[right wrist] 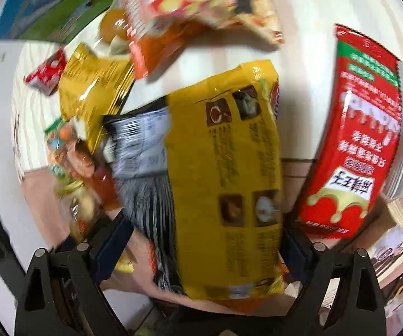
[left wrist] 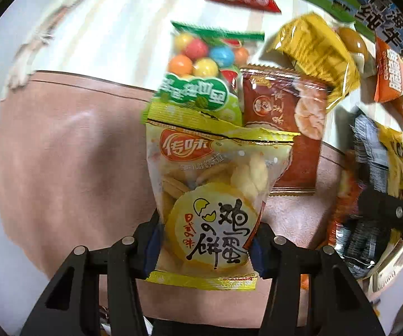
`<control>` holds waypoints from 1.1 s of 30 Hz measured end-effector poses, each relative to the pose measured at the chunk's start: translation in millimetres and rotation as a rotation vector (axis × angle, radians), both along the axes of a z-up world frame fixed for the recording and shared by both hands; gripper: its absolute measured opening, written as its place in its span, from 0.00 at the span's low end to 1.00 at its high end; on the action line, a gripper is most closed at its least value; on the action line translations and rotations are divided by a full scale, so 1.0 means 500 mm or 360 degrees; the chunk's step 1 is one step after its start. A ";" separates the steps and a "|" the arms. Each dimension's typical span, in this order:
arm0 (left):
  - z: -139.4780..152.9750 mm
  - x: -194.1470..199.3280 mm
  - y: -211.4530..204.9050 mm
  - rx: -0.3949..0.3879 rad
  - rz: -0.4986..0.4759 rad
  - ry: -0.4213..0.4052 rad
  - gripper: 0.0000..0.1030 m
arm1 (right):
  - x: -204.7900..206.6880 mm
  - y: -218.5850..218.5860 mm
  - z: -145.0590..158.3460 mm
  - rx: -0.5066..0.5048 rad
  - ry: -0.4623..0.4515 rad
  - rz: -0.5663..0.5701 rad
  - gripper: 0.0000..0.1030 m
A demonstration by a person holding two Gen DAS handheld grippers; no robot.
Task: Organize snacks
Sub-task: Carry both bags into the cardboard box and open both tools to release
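Blue-padded fingers of the left gripper (left wrist: 205, 247) pinched a clear yellow-trimmed egg-biscuit packet (left wrist: 210, 196) above a pink mat (left wrist: 69, 154), beside a brown shrimp-cracker packet (left wrist: 285, 128). Right gripper (right wrist: 201, 249) jaws stood wide around a large yellow foil bag (right wrist: 226, 173), pads apparently not pressing it.

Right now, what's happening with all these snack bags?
Someone is sorting snacks with two hand-held grippers. The left gripper is clamped on a yellow egg cookie bag above a pink mat. The right gripper is open, its fingers either side of a big yellow bag. More packets lie scattered on the table.
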State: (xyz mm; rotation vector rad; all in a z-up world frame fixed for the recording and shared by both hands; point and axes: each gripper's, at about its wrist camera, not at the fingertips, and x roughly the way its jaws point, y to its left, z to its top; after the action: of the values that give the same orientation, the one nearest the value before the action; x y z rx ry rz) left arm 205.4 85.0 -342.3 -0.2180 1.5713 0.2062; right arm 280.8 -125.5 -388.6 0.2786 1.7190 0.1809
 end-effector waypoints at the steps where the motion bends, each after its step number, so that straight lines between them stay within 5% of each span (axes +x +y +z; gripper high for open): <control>1: -0.004 0.007 0.013 -0.0018 -0.0007 0.0012 0.48 | -0.003 0.016 -0.003 -0.0021 -0.0022 0.0033 0.96; 5: -0.033 0.009 0.055 -0.0105 -0.0007 -0.0009 0.48 | -0.001 0.066 0.015 -0.0163 -0.0043 0.0174 0.97; 11: -0.035 -0.025 0.104 -0.0145 -0.0039 -0.0071 0.44 | -0.004 0.117 -0.061 -0.0282 -0.0063 0.0158 0.87; 17: 0.000 -0.059 0.152 -0.0142 -0.0126 -0.0045 0.43 | -0.064 0.136 -0.055 -0.0301 -0.0133 0.0034 0.80; 26: 0.155 -0.047 0.164 -0.0256 -0.0184 -0.0206 0.43 | -0.085 0.116 0.033 -0.0033 -0.0260 -0.0164 0.79; 33: 0.314 0.078 0.150 -0.0379 -0.0243 -0.0408 0.43 | -0.022 0.080 0.171 0.0221 -0.0462 -0.0296 0.79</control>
State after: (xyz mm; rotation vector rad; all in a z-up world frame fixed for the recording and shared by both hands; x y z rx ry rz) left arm 244.5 160.1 -185.1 -0.2968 1.3481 -0.1257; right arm 270.0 -85.6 -303.2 0.4886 1.3873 0.1941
